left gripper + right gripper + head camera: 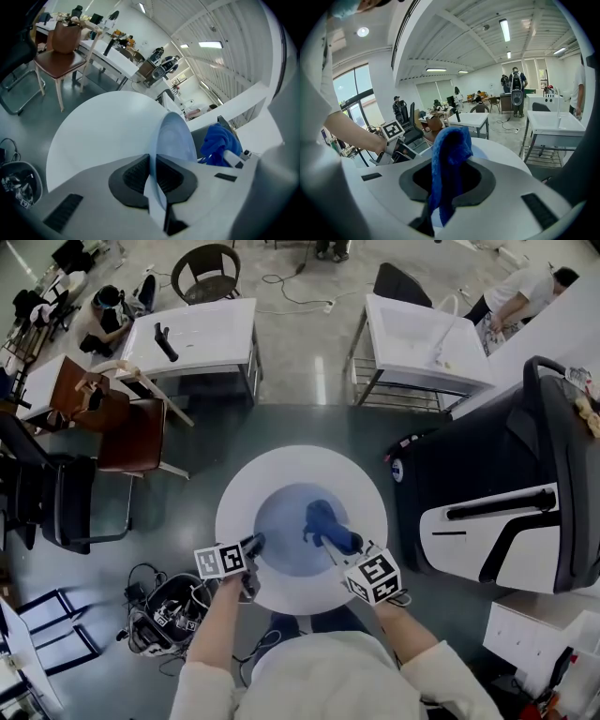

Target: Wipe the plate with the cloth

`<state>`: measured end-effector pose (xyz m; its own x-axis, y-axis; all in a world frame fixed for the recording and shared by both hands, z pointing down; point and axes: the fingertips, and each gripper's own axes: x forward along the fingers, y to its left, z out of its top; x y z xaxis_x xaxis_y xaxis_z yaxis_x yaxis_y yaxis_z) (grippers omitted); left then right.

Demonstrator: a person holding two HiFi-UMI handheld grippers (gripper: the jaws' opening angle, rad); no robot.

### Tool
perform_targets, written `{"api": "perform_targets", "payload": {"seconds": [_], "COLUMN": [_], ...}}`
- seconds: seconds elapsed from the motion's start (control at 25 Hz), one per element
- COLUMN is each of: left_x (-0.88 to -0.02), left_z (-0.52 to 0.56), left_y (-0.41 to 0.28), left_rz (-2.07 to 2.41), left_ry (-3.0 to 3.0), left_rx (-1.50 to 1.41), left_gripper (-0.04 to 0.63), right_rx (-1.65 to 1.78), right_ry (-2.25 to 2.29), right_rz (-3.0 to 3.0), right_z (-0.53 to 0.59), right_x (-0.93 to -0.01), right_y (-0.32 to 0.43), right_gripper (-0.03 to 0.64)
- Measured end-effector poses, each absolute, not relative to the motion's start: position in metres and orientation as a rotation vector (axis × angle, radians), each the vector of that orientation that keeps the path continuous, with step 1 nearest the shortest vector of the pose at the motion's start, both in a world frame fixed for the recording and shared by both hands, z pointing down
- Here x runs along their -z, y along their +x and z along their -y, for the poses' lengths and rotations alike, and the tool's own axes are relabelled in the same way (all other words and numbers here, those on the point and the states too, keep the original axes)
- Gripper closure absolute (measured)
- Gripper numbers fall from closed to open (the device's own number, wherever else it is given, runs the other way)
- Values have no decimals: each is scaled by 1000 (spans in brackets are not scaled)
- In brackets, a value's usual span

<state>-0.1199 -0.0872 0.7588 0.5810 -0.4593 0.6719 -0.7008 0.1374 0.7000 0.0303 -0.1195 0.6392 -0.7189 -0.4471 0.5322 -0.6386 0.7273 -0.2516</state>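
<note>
The left gripper had its fingers clamped on the near-left rim of the pale blue plate, the rim running edge-on between the two pads. The right gripper had its fingers closed on the blue cloth – a bunched fold stood up past the fingertips and a tail hung down below them. That cloth sat over the right part of the plate, just right of the left fingers; whether it touched the plate surface could not be told.

The plate lay at the middle of a round white table, which spread out ahead of both pairs of fingers.

Down on the floor, left of and behind the left fingers, stood a basket holding a tangle of cables. Right of the right fingers, close against the table's edge, loomed a large black-and-white housing. Farther ahead and to the left stood a brown chair – and beyond it two white rectangular tables. A person bent over at the far right.
</note>
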Motion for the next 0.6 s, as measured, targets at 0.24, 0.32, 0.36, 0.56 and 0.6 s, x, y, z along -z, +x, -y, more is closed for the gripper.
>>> {"api": "perform_targets", "payload": {"seconds": [0.24, 0.32, 0.36, 0.56, 0.6], "left_x": [-723, -708, -700, -667, -661], "left_z": [92, 92, 92, 90, 89], "left_y": [-122, -120, -119, -119, -120], "left_rz": [1071, 1074, 1074, 1086, 1090], "left_ry": [1549, 1573, 1588, 1647, 1655], "left_rx": [-210, -194, -185, -154, -149], "left_gripper": [549, 549, 549, 549, 549], "right_rx": [-560, -536, -522, -443, -427], "right_ry": [876, 893, 902, 944, 949], "right_rz": [2478, 2481, 2483, 2504, 2506], "right_z": [120, 120, 121, 118, 116], "right_x": [-629, -621, -616, -590, -585], "right_y": [37, 39, 40, 45, 46], "right_gripper": [523, 523, 523, 523, 523]}}
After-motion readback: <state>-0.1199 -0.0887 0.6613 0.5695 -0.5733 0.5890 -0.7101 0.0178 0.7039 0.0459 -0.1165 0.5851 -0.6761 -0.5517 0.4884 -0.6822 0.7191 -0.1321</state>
